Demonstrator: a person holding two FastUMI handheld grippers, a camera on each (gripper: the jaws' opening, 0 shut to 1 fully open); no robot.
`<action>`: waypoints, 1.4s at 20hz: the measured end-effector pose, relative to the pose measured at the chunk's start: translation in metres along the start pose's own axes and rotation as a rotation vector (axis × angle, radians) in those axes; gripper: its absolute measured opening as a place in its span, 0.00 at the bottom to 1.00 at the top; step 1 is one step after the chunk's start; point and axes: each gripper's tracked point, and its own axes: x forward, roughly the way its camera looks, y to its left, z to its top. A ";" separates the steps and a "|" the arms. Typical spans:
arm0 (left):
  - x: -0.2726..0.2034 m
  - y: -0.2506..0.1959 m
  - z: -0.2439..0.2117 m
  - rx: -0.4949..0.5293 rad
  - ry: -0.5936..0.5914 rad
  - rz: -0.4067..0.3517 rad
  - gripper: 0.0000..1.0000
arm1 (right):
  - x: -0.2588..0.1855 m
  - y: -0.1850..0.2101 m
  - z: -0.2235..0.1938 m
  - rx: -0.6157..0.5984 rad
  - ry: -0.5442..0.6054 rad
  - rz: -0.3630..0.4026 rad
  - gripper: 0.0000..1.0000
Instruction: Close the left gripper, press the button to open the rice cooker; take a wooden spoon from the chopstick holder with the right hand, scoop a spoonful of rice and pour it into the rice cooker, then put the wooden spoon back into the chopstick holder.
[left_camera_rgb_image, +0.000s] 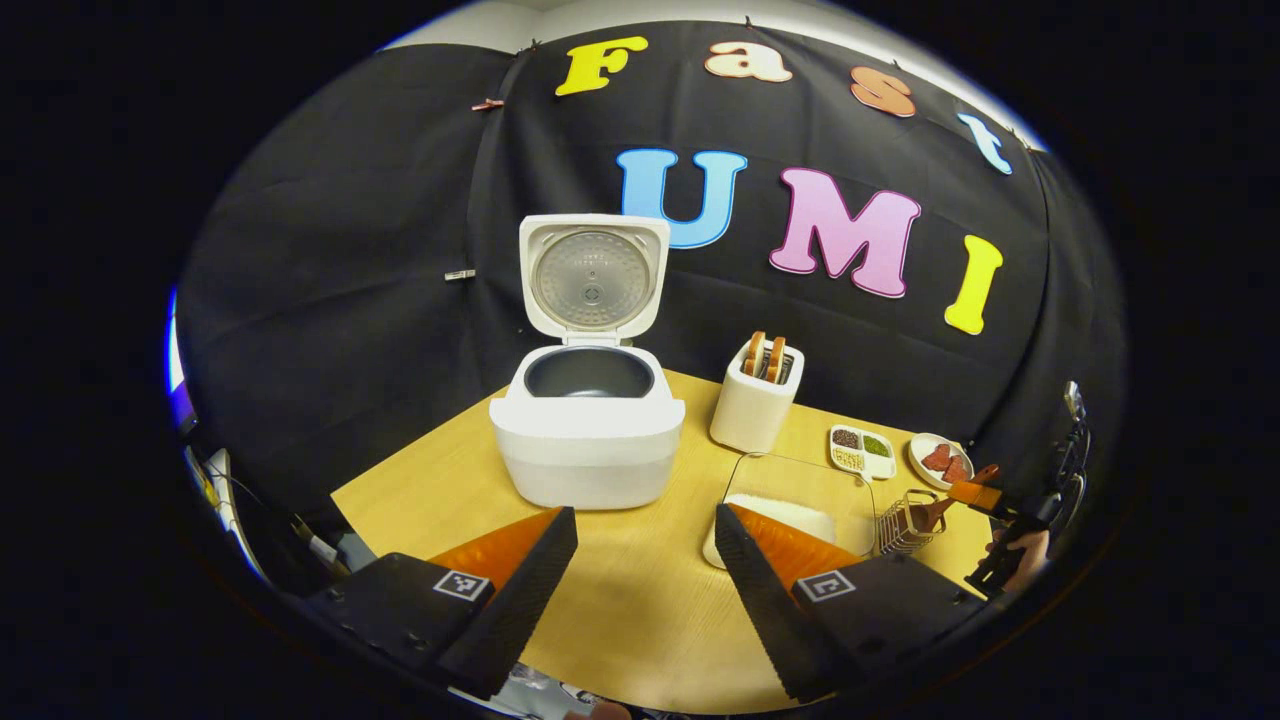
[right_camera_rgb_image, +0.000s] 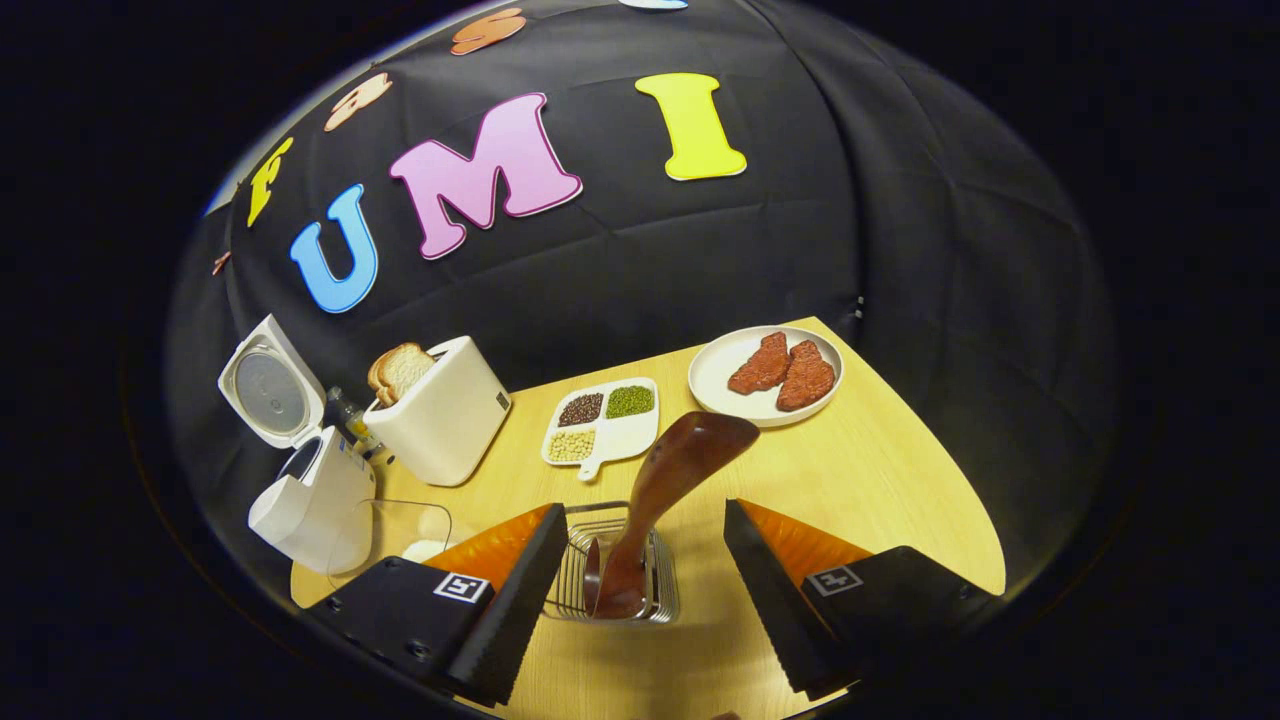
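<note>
Table (right_camera_rgb_image: 880, 480): wooden spoon (right_camera_rgb_image: 665, 490) upright in holder (right_camera_rgb_image: 615, 570), bowl up.

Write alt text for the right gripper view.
The open right gripper hovers over a wire chopstick holder with a wooden spoon standing in it. Behind on the wooden table sit a three-part dish of beans, a plate of meat, a toaster and the open rice cooker.

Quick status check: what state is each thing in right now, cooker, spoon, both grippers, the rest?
Rice cooker: lid up, pot looks empty.
Wooden spoon: standing in the wire holder, not gripped.
Right gripper: open, fingers either side of the holder.
Left gripper: open, holding nothing.
Toaster: bread sticking up.
Glass container: no lid, white rice inside.
Plate: two red pieces on it.
</note>
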 end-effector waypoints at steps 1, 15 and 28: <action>-0.002 0.001 -0.004 -0.001 0.008 0.003 0.96 | 0.008 0.003 0.001 0.023 -0.003 0.011 0.99; -0.011 -0.017 -0.061 0.108 0.130 -0.073 0.96 | 0.028 0.013 0.013 0.029 -0.047 -0.042 0.23; 0.016 0.012 -0.041 0.016 0.056 -0.166 0.98 | -0.060 0.098 0.105 -0.187 -0.246 0.009 0.19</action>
